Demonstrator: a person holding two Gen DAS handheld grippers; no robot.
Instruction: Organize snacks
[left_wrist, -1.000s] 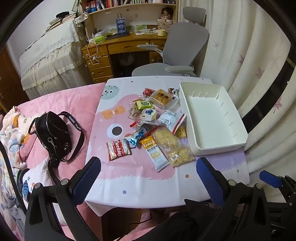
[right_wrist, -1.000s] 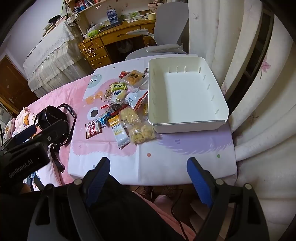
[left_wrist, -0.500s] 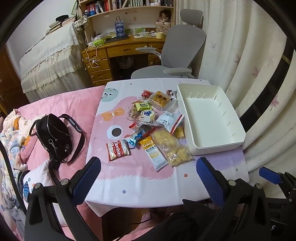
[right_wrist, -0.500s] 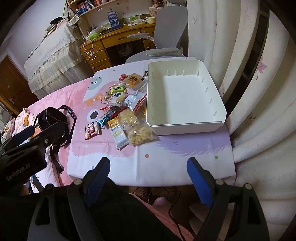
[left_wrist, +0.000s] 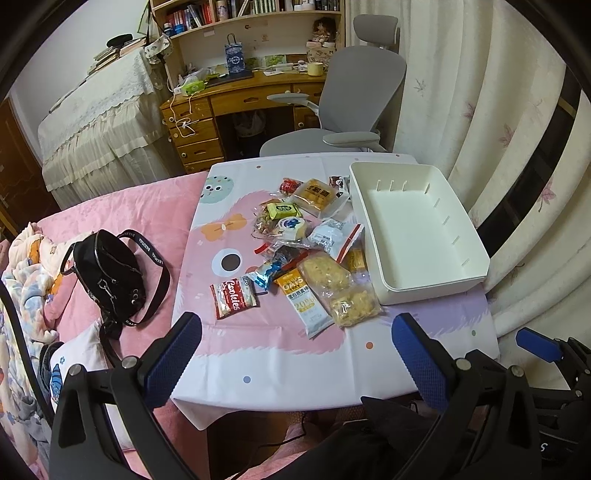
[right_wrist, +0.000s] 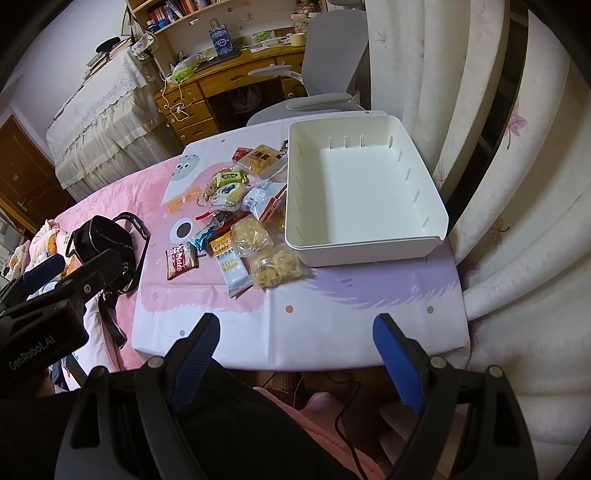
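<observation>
Several snack packets lie in a loose pile on the small table with a pink and white cloth. Among them are a red cookie packet, an oats bar and clear bags of biscuits. An empty white bin stands right of the pile. My left gripper is open and empty, held above the table's near edge. My right gripper is open and empty, also near that edge.
A black handbag lies on the pink bed left of the table. A grey office chair and a wooden desk stand behind the table. Curtains hang close on the right.
Both grippers have shifted slightly, so the table and bin appear a little nearer and lower in view. Nothing on the table has moved.
</observation>
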